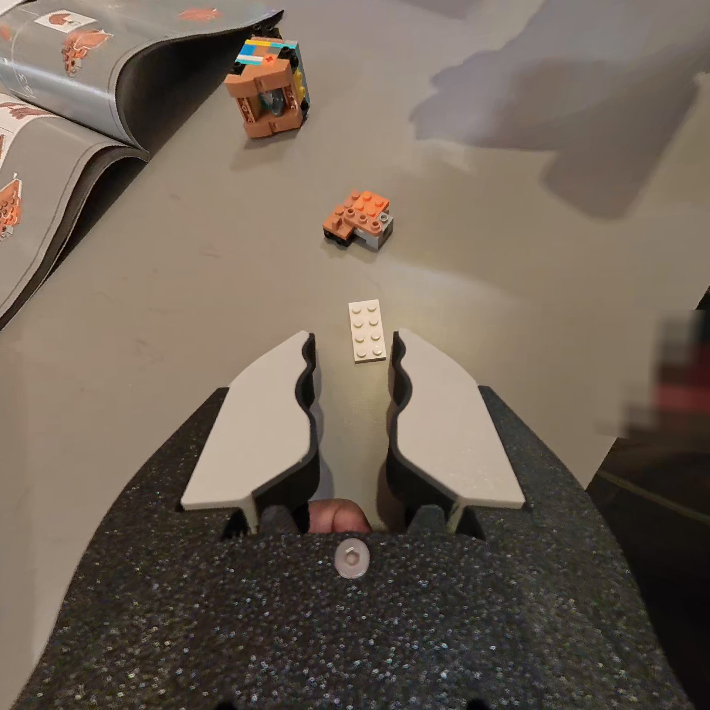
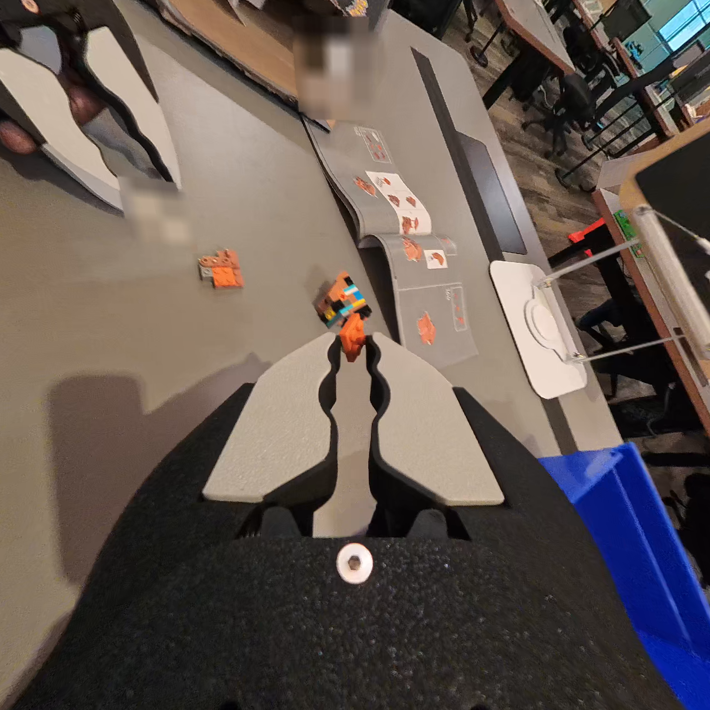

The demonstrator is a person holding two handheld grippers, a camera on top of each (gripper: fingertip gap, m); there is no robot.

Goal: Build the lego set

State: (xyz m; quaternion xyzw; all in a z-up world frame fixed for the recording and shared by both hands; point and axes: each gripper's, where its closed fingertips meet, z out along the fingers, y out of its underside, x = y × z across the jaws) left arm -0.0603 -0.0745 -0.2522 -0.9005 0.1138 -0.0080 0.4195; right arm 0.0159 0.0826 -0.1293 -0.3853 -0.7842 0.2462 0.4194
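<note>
In the left wrist view my left gripper (image 1: 354, 336) is open and empty, its tips on either side of the near end of a white 2x4 plate (image 1: 366, 331) lying flat on the grey table. Beyond it sits a small orange, brown and grey sub-build (image 1: 359, 218), and farther off a bigger brown multicoloured build (image 1: 269, 90). In the right wrist view my right gripper (image 2: 352, 339) is shut on a small orange piece (image 2: 352, 338), held above the table just short of the bigger build (image 2: 342, 302). The small sub-build (image 2: 221, 270) lies to the left. The left gripper (image 2: 150, 180) shows at the top left.
An open instruction booklet (image 1: 69, 100) lies at the left of the left wrist view and also shows in the right wrist view (image 2: 407, 238). A white monitor base (image 2: 538, 326) stands near the table edge. A blue bin (image 2: 630, 538) is at the lower right. Spacing between my two grippers at the tips: around 20 cm.
</note>
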